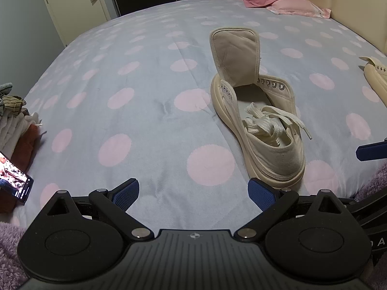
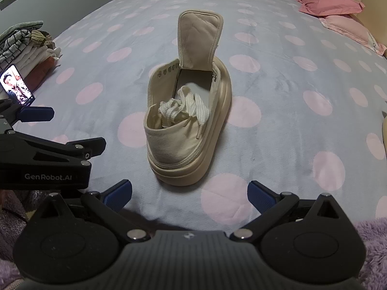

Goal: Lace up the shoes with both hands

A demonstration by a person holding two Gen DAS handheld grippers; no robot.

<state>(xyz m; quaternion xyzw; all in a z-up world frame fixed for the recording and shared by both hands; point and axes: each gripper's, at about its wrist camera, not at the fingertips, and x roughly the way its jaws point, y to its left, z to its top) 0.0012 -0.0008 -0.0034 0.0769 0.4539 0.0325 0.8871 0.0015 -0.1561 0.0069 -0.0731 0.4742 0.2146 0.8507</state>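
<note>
On the bed: a cream canvas platform shoe (image 2: 186,125) was stood on a grey fleece blanket with pink dots (image 2: 278,84), tongue raised.
Progress: no eyelet was threaded; all lacing was left.
Lace: a flat white woven shoelace (image 2: 183,110) was bundled inside the shoe.
Grippers: the left gripper (image 1: 193,194) and right gripper (image 2: 189,194) were spread wide, nothing held.

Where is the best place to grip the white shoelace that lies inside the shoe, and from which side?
Probably the loose end of the shoelace that hangs over the heel collar of the shoe. It lies free outside the bundle, so come from the heel side, slightly above, with the right gripper, whose jaws stand open.
</note>
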